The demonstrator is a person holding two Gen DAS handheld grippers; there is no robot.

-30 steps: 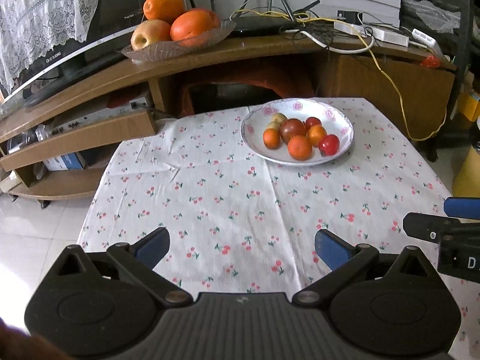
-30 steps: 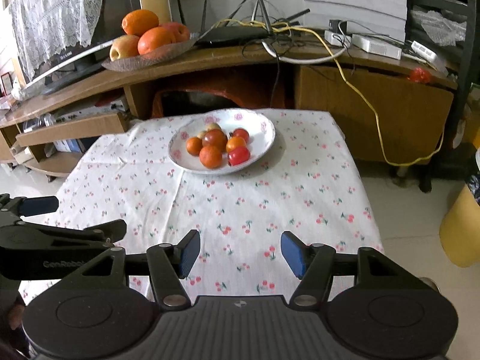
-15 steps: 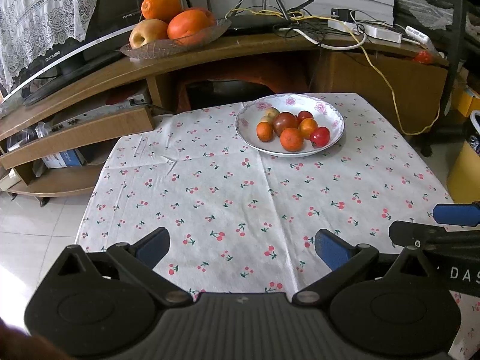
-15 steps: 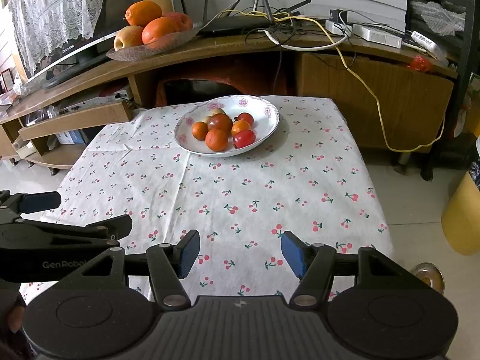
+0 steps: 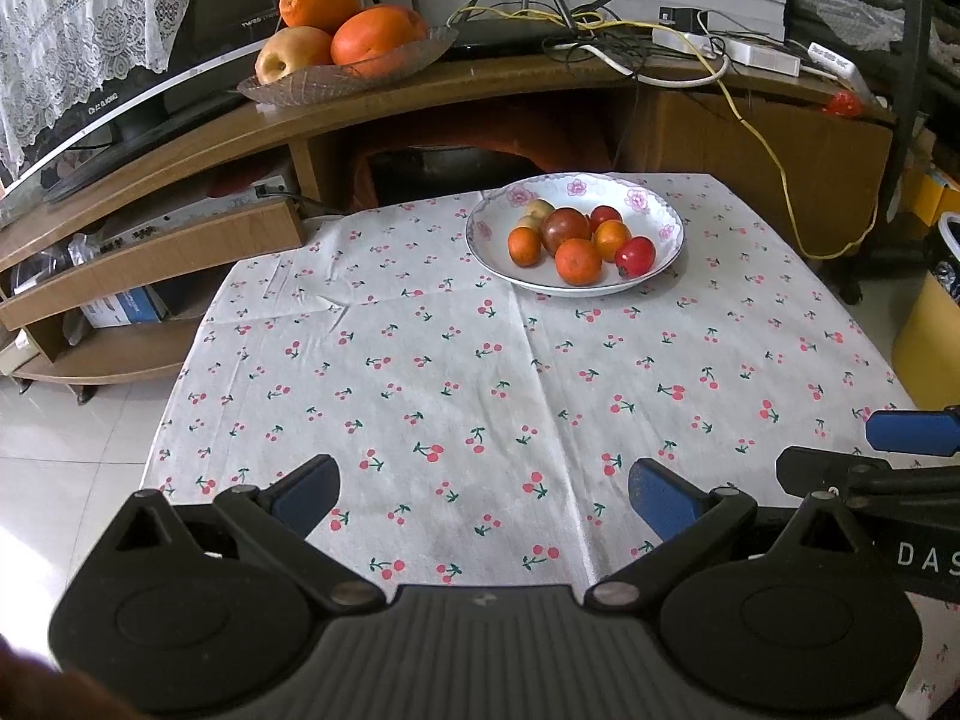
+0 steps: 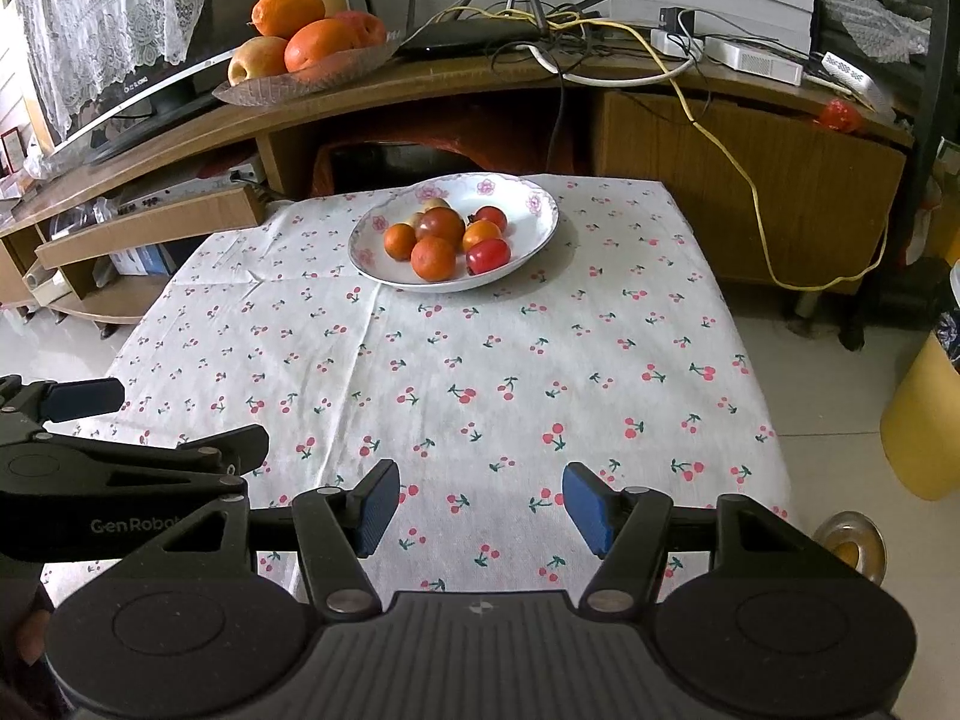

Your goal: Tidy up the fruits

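Observation:
A white floral plate (image 5: 663,213) (image 6: 534,207) sits at the far side of the cherry-print tablecloth (image 5: 480,372) (image 6: 480,360). It holds several small fruits: oranges (image 5: 578,261) (image 6: 433,258), red tomatoes (image 5: 635,255) (image 6: 487,255), a dark plum (image 5: 565,226) (image 6: 441,223). My left gripper (image 5: 483,495) is open and empty over the table's near edge. My right gripper (image 6: 480,507) is open and empty, also at the near edge, to the right of the left one.
A glass dish (image 5: 336,75) (image 6: 300,81) with big oranges and an apple stands on the wooden TV stand behind the table. Cables and a router lie there too. A yellow bin (image 6: 924,420) and a metal bowl (image 6: 852,543) sit on the floor at right.
Both grippers have pulled back from the plate toward the table's near edge. The plate looks farther away. Both stay open and empty.

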